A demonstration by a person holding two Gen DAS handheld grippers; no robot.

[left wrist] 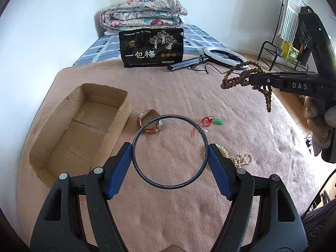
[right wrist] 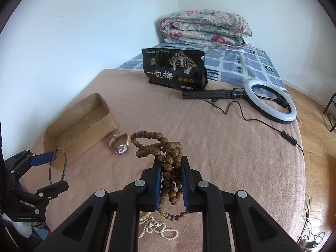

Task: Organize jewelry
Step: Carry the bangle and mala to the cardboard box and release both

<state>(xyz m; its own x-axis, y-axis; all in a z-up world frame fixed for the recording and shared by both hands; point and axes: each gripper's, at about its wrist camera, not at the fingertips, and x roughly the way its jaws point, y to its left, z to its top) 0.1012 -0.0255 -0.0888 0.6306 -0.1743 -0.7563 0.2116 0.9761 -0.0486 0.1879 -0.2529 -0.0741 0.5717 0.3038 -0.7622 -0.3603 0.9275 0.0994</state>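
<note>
Where legible, "DAS" on right gripper

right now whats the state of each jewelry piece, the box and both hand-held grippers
left hand-held gripper: shut on the bangle
bangle: held off the blanket
right hand-held gripper: shut on the wooden bead strand
wooden bead strand: bunched, lifted
cardboard box: open, nothing visible inside
watch: lying beside the box
pearl necklace: heaped on blanket
green pendant: on blanket, red cord loose

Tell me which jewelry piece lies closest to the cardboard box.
The wristwatch, lying beside the box; the red-string pendant and pearl strand lie farther away.
</note>
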